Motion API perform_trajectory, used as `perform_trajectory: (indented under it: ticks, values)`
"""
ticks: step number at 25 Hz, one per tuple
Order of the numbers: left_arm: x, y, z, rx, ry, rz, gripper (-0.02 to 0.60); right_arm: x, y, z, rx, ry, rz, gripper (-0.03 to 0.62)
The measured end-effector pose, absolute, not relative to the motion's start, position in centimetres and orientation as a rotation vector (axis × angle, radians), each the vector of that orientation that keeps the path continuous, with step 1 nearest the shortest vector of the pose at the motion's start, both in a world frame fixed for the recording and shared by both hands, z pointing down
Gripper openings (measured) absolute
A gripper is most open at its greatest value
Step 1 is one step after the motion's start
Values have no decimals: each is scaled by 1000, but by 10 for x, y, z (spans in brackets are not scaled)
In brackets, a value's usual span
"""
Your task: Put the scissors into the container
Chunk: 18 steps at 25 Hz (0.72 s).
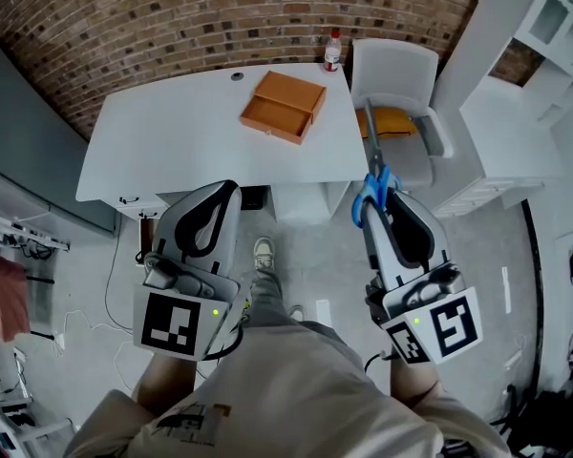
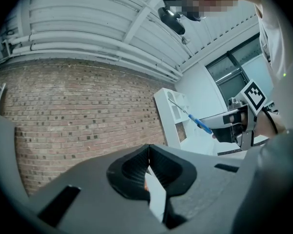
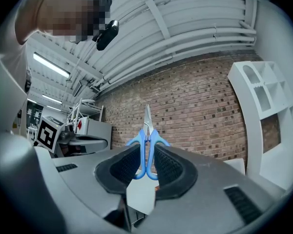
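My right gripper [image 1: 377,195] is shut on the blue handles of the scissors [image 1: 371,165], and the steel blades point ahead past the table's right corner. In the right gripper view the scissors [image 3: 147,145] stand upright between the pads of the right gripper [image 3: 147,154], blades against the brick wall. The container [image 1: 283,106] is a shallow orange-brown box on the white table [image 1: 172,132], ahead and to the left of the scissors. My left gripper [image 1: 231,189] hangs below the table's front edge, its jaws closed together with nothing in them [image 2: 148,152]. The left gripper view also catches the scissors [image 2: 198,122].
A white chair [image 1: 401,74] with a yellow cushion [image 1: 393,120] stands at the table's right end, just beyond the blade tips. A red-capped bottle [image 1: 332,52] stands at the table's far edge. White shelving [image 1: 554,27] lies to the right. A shoe [image 1: 264,253] shows on the floor.
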State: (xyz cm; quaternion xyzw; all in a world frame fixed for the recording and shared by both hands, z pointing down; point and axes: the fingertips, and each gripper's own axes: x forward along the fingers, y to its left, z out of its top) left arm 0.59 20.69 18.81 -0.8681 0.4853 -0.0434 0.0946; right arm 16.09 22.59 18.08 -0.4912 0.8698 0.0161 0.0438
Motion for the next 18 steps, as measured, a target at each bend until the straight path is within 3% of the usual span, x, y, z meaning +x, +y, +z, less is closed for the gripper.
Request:
perform_trajectory:
  ticks: [18]
  values:
    - [-30, 77, 219, -2670, 1461, -143, 9, 124, 90, 207, -1498, 2728, 16, 86]
